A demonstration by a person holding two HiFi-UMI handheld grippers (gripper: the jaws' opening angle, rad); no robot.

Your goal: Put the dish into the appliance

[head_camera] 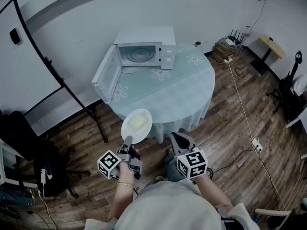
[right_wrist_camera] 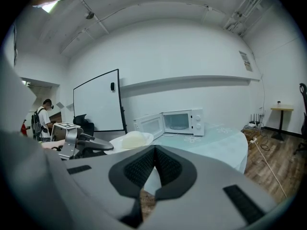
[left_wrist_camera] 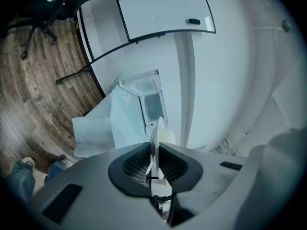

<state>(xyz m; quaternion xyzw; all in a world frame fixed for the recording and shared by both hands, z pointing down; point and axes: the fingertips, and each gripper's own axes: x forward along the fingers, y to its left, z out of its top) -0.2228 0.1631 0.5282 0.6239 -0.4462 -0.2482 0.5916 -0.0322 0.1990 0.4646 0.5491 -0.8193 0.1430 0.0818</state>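
A white microwave (head_camera: 144,49) stands on the round table (head_camera: 192,87) with its door (head_camera: 106,78) swung wide to the left, and its cavity holds only a turntable. My left gripper (head_camera: 127,141) is shut on the near rim of a white dish (head_camera: 136,125) with pale food on it, held in the air just short of the table's near edge. In the left gripper view the dish (left_wrist_camera: 156,138) shows edge-on between the pads, with the microwave (left_wrist_camera: 151,102) beyond. My right gripper (head_camera: 180,138) hangs beside it, shut on nothing. The right gripper view shows the dish (right_wrist_camera: 130,140) and the microwave (right_wrist_camera: 178,121).
A whiteboard on a black stand (head_camera: 33,66) leans at the left, one foot reaching toward the table. An office chair (head_camera: 33,166) sits lower left. Cables and a power strip (head_camera: 255,145) run over the wooden floor at right. A person (right_wrist_camera: 41,121) stands far left.
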